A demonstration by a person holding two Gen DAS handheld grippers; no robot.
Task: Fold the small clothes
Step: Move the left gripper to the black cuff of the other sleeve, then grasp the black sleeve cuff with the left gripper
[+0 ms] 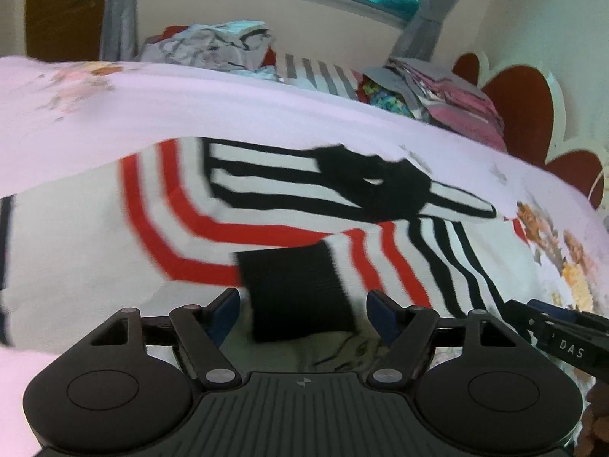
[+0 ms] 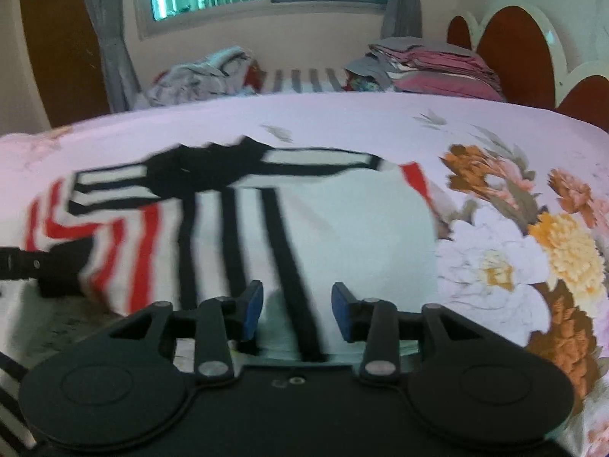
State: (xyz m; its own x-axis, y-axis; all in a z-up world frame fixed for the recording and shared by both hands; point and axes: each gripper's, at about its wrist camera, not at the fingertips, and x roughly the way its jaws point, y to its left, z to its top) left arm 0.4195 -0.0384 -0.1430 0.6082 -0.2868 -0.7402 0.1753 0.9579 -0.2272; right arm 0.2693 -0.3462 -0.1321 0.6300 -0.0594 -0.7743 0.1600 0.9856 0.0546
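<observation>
The striped sweater (image 1: 266,205) lies on the bed (image 1: 266,106), spread over the floral bedsheet (image 2: 533,251). It is white with red and black bands. Both sleeves are already turned in across the body: the red-banded sleeve ends in a black cuff (image 1: 297,293) that rests on the near part of the garment, and the black-banded sleeve crosses it toward the right. The black collar (image 1: 365,175) lies at the far edge.

The left tongs (image 1: 302,316) stand spread, with the cuff lying between the pads but not pressed by them. The right tongs (image 2: 297,310) are also spread, over the near hem of the body panel; no cloth is pinched there. No earlier state is available for comparison.

Judged status: the sleeve folds appear complete. The body fold, near hem carried toward the collar, is not yet done. Motion blur obscures the fine lay of the edges.

A stack of folded clothes (image 2: 437,68) sits at the far right of the bed, and an unfolded heap (image 2: 201,72) at the far left; more garments probably remain.
</observation>
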